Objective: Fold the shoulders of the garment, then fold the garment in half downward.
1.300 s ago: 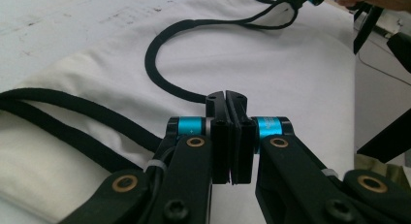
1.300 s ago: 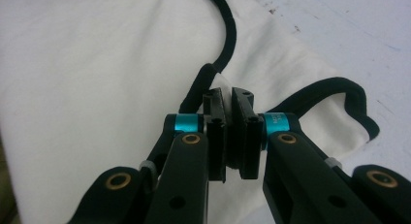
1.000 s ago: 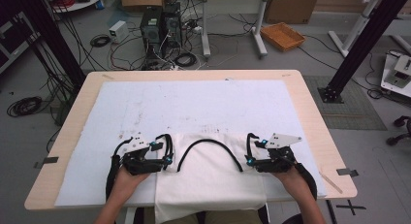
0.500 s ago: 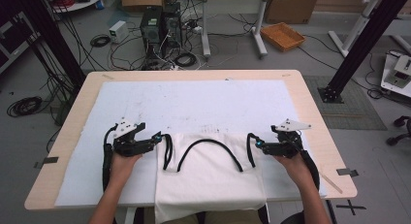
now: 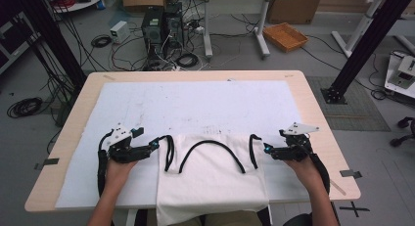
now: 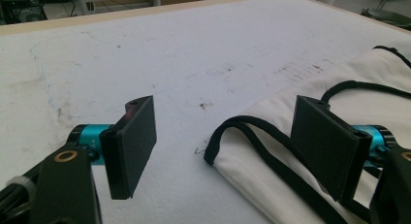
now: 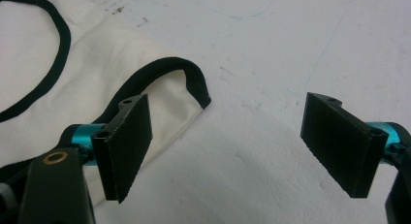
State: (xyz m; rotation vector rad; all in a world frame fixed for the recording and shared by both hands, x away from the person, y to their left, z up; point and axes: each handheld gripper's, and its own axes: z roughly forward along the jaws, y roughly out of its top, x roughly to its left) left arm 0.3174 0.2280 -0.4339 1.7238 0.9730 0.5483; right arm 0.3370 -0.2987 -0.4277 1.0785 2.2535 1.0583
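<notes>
We see our two forearms come in from the bottom edge of the high view and spread apart, each hand low over the table and wrapped around a gripper that points inward toward the other. Our left gripper (image 5: 155, 144) has its two black jaws wide apart with nothing pressed between the pads, and a black cable loops back from it along the wrist. Our right gripper (image 5: 265, 147) has just been opening its jaws, which stand wide with nothing between them

no readable text, labels or numbers anywhere
</notes>
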